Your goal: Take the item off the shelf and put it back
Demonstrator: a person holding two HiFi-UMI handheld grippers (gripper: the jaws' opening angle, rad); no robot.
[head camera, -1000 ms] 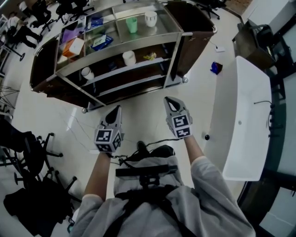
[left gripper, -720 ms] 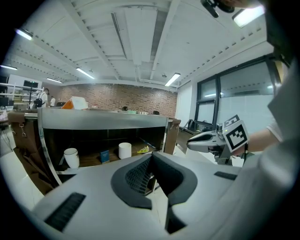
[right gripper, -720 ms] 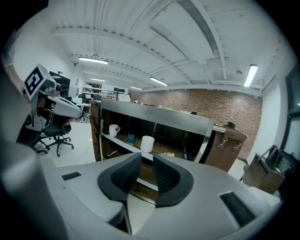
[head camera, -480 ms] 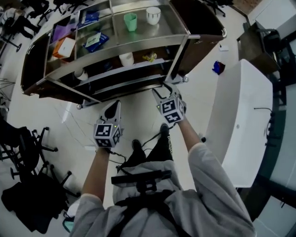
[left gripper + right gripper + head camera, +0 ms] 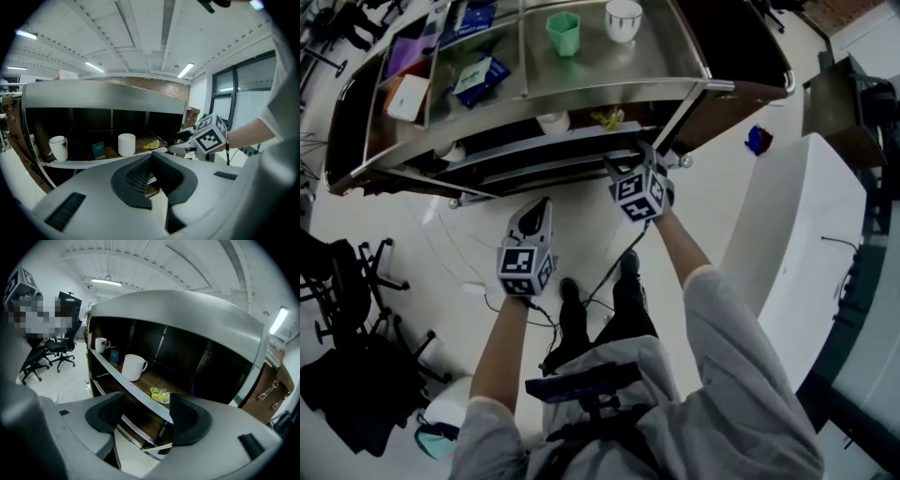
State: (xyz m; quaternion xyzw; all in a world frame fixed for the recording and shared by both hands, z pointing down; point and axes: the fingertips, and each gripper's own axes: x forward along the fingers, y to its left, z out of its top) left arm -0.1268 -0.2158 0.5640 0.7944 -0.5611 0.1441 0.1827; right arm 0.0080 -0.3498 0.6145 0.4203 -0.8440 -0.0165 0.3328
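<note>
1. The yellow packet (image 5: 160,395) lies on the shelf (image 5: 130,387), right of a white mug (image 5: 132,367).
2. It sits just beyond the right gripper's (image 5: 146,401) fingers, which have just been opening wide and hold nothing.
3. The left gripper's (image 5: 152,161) fingers are closed, empty, farther back.

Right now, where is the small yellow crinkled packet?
In the right gripper view the yellow packet lies on the brown wooden shelf, just right of the white ceramic mug, near the shelf's front edge.
</note>
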